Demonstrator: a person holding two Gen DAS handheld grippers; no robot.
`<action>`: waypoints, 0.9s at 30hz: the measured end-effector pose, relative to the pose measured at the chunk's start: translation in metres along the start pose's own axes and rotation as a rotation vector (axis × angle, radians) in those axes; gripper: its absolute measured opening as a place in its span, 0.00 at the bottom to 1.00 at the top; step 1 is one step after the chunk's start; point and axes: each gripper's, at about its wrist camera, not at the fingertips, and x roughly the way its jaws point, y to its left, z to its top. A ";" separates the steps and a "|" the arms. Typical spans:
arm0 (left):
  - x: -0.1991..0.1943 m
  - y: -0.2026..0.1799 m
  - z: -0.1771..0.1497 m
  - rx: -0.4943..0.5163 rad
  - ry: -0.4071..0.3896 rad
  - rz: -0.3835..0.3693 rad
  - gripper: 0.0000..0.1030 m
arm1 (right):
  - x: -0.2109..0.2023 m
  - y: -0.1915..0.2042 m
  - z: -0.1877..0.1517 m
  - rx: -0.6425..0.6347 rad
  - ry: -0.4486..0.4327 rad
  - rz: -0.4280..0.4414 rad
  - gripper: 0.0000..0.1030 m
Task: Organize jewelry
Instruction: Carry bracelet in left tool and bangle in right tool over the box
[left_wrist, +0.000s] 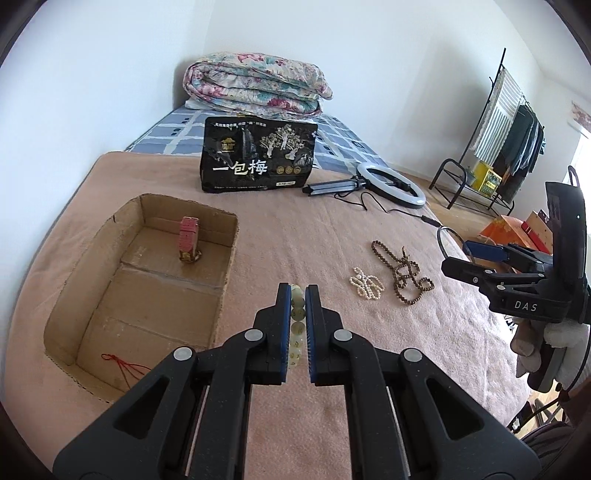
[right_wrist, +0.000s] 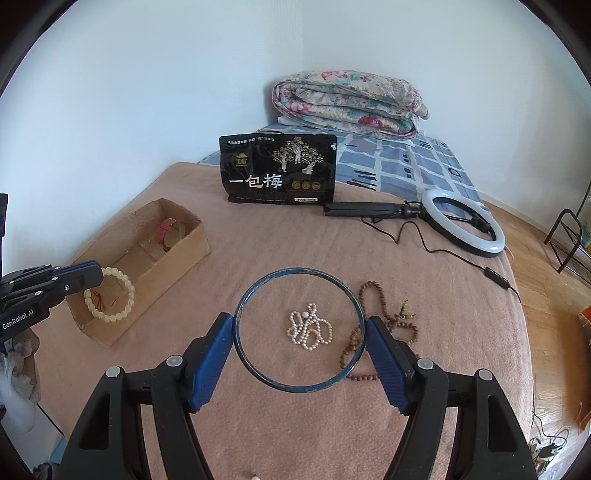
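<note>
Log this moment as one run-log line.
left gripper: shut on pale bead bracelet | right gripper: holds blue bangle | cardboard box: ahead-left

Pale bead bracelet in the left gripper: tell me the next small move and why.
Probably carry it a little further over the cardboard box and open the jaws. The left gripper is shut on the pale bead bracelet, which hangs at the box's near end, and a red cord and another piece already lie inside.

White walls (right_wrist: 147, 92), wooden floor (right_wrist: 546, 295), clothes rack (left_wrist: 509, 129).
</note>
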 end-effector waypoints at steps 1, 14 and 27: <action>-0.003 0.005 0.001 -0.007 -0.005 0.006 0.05 | 0.001 0.005 0.002 -0.001 0.000 0.007 0.72; -0.029 0.072 0.005 -0.067 -0.042 0.086 0.05 | 0.019 0.077 0.030 -0.077 0.000 0.086 0.72; -0.038 0.109 0.004 -0.067 -0.055 0.153 0.05 | 0.043 0.133 0.056 -0.118 0.005 0.145 0.72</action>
